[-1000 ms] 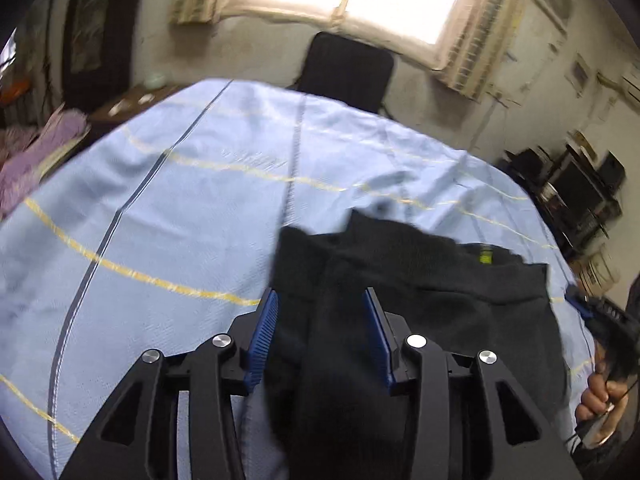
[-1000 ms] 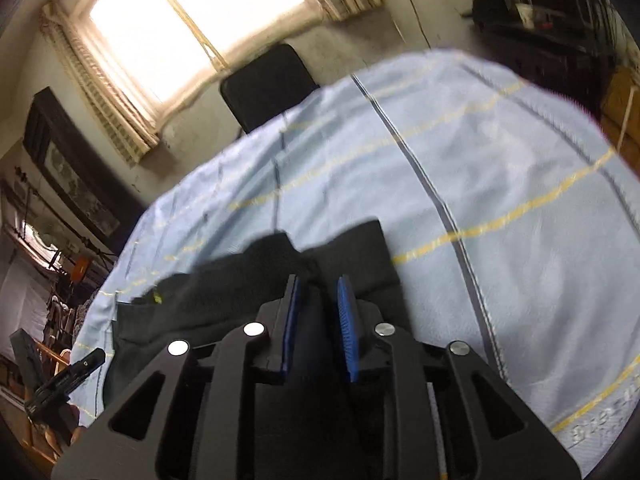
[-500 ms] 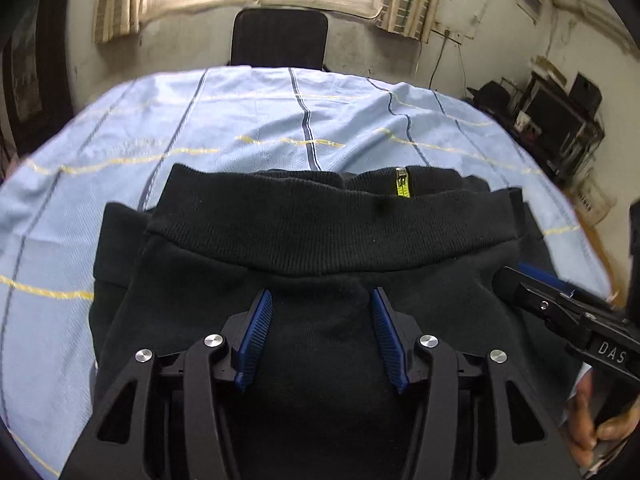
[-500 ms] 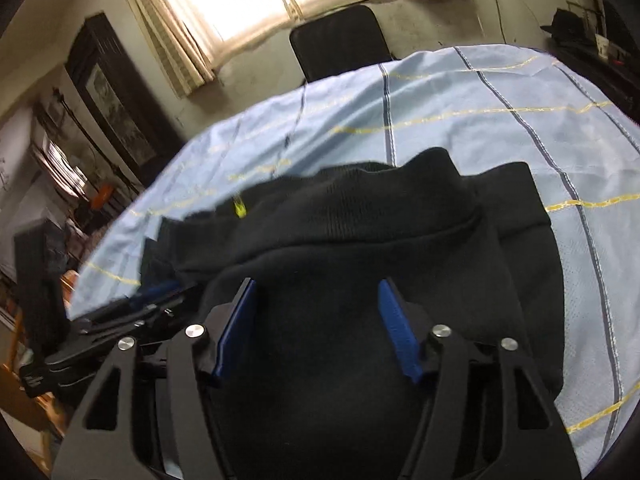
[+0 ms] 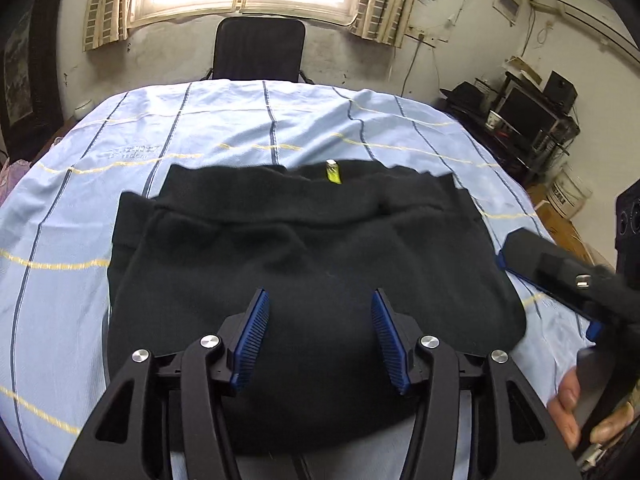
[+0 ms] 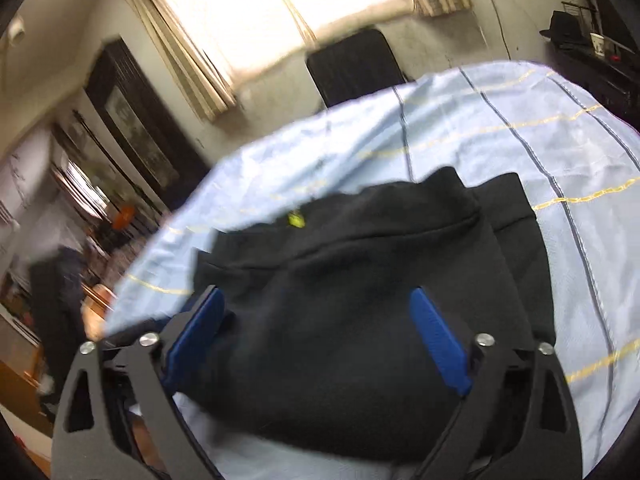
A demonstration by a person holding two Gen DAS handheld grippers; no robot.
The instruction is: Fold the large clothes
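Lying folded on the blue striped sheet (image 5: 200,128), the black garment (image 5: 304,264) spreads ahead of and beneath both pairs of fingers. Left fingers (image 5: 320,332) stand parted above it, gripping nothing. Right fingers (image 6: 316,332) have just been opening and stand wide, pads clear of the cloth.

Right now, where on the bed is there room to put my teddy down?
Free: blue sheet between the black garment and the chair, and left of the garment. Crowded: the near edge, with the left gripper and right gripper.
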